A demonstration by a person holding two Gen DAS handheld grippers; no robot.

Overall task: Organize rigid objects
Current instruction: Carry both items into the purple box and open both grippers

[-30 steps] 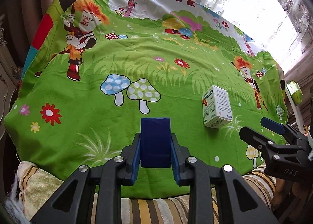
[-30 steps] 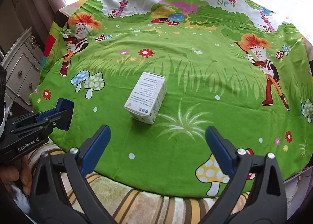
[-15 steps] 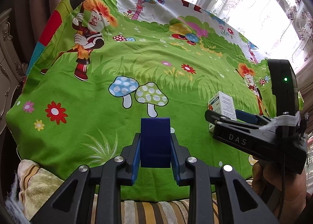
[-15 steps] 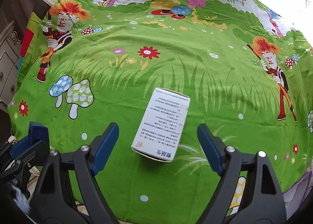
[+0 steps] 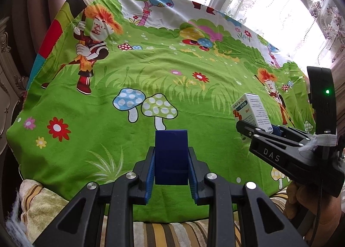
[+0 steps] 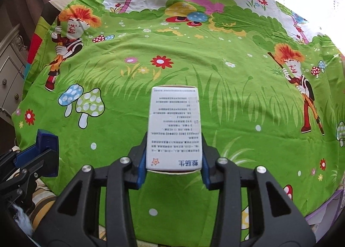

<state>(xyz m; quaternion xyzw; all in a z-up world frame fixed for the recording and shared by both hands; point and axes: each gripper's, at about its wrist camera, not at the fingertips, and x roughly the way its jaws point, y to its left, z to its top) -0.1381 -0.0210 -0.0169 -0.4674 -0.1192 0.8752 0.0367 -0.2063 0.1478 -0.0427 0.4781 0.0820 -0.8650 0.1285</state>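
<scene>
Both grippers loaded: left gripper [image 5: 171, 168] blue block [image 5: 171, 156], right gripper [image 6: 173, 167] white box [image 6: 174, 128].

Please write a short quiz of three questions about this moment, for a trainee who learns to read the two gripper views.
1. True or false: the left gripper holds nothing.
2. What does the right gripper clamp? A) white box B) blue block C) nothing
3. Fill in: the cloth under both is mostly ____.

Key: 1 false, it grips the blue block; 2 A; 3 green.
</scene>
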